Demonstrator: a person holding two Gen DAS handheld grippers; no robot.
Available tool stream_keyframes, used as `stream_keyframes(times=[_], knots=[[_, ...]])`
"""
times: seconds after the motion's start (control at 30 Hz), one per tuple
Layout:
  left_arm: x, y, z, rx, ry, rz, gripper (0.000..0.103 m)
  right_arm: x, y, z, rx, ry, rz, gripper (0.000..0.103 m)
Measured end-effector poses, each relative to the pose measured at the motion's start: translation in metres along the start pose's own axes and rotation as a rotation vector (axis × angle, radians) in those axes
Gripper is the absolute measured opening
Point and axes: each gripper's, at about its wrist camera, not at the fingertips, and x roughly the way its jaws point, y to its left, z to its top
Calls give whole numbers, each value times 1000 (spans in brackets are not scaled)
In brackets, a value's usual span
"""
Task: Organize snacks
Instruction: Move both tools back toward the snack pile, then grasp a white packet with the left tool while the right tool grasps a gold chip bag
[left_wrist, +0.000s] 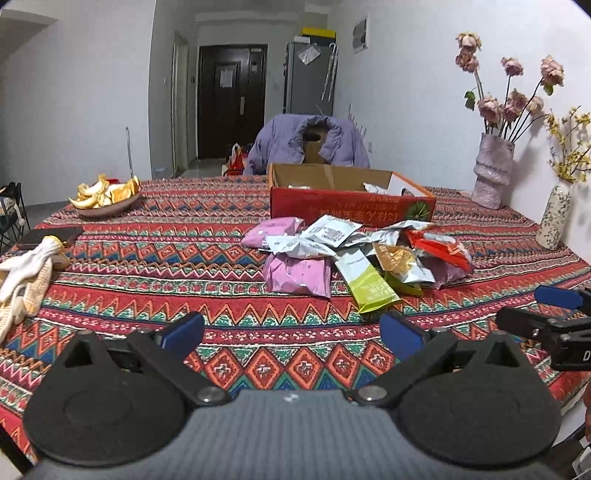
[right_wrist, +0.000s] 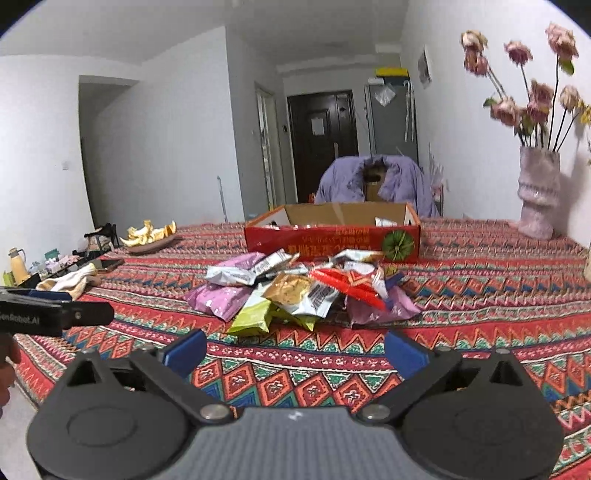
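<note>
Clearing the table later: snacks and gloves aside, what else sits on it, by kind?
Vases: 2
Box: 1
Plate of peel: 1
Phone: 1
Total: 5

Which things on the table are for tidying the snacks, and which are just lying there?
For the job:
snack packets
red cardboard box
left gripper
right gripper

Just lying about:
plate of fruit peels
white gloves
phone
pink flower vase
speckled vase
</note>
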Motion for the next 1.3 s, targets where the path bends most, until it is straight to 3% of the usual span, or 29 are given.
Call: stream_keyframes(times=[0.53,0.77,0.87,0.93,1.03,1.3], knots=[[74,15,29,-17,65,-2,103,108,-2,23,156,82,49,101],[96,23,42,-7,70,7,103,155,-5,40,195,82,8,100],[108,25,47,-18,81,6,103,171,-6,44,192,99,2,84],[117,24,50,-18,90,-1,103,179,-8,46,186,110,-3,63],[132,18,56,-12,94,-14,103,180,-12,47,171,116,3,56],[188,-16,68,21,113,-11,103,163,-32,55,161,99,17,53]])
